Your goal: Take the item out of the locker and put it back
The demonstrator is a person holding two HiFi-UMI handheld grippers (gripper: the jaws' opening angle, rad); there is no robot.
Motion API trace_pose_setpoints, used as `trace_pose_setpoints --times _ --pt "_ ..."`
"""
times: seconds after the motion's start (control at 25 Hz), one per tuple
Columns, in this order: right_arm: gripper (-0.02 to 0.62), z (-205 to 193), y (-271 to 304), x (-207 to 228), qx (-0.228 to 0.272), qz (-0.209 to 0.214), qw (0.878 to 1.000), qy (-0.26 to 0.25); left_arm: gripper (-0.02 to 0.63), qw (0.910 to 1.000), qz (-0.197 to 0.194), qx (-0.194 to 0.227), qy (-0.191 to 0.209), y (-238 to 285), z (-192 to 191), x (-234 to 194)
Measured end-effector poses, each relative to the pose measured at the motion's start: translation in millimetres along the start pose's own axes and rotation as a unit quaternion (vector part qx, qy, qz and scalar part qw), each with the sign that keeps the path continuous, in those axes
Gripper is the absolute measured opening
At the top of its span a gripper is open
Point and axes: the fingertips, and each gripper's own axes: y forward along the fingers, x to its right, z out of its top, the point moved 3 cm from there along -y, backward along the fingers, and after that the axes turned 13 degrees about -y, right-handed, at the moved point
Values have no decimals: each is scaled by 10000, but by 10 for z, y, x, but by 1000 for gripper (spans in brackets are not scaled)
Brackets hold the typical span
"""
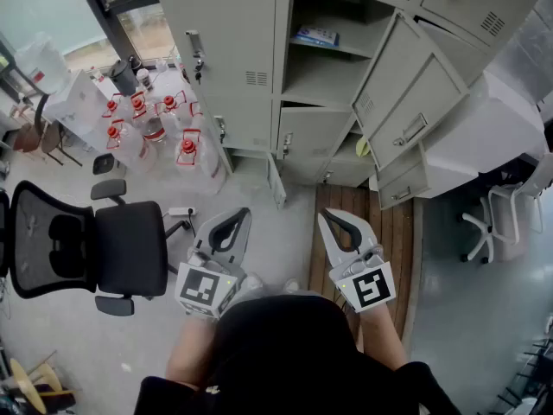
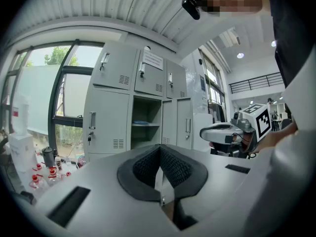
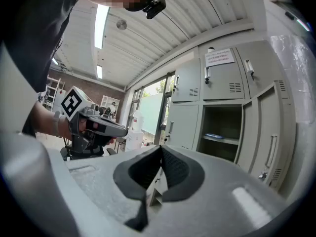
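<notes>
Status: the item (image 1: 314,35), a flat blue pack, is sitting on the shelf (image 1: 341,48) inside the open locker compartment (image 1: 321,83). It's lying straight ahead of your fingers and well apart from them. It's looking like the only thing in there; the space under that shelf is showing bare. You're holding the left gripper (image 1: 242,217) and right gripper (image 1: 325,217) side by side, both aiming roughly level at the lockers. Both sets of fingers are pressing together on nothing, and each gripper's own view is showing the pads meeting with no gap. My read is that no step is in hand right now: the door is standing open, nothing is being carried and the item is resting in place. Whether you're waiting to start or have put it back, the frames aren't telling me. If you're starting, everything is left: spreading the fingers, reaching in, pinching the pack, pulling it out and returning it. The lower compartment (image 1: 346,158), ahead and right of the right fingers, is also hanging open. A yellow-green thing (image 1: 363,148) is peeking out at its edge, and I'm not able to tell what it is.
</notes>
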Motion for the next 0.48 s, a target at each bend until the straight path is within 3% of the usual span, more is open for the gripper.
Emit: trace_pose_setpoints --times 0.16,0.32,0.48 --pt "-3 41 109 -133 40 72 10000 -49 12 9995 0 8 -305 -94 -8 -159" --pt "-3 94 262 -302 -45 98 9997 -230 12 9999 -40 -103 -127 -178 -23 -295" --pt "-2 135 437 -418 -88 30 10000 -27 14 10000 -53 -84 -1 -297 -44 -511"
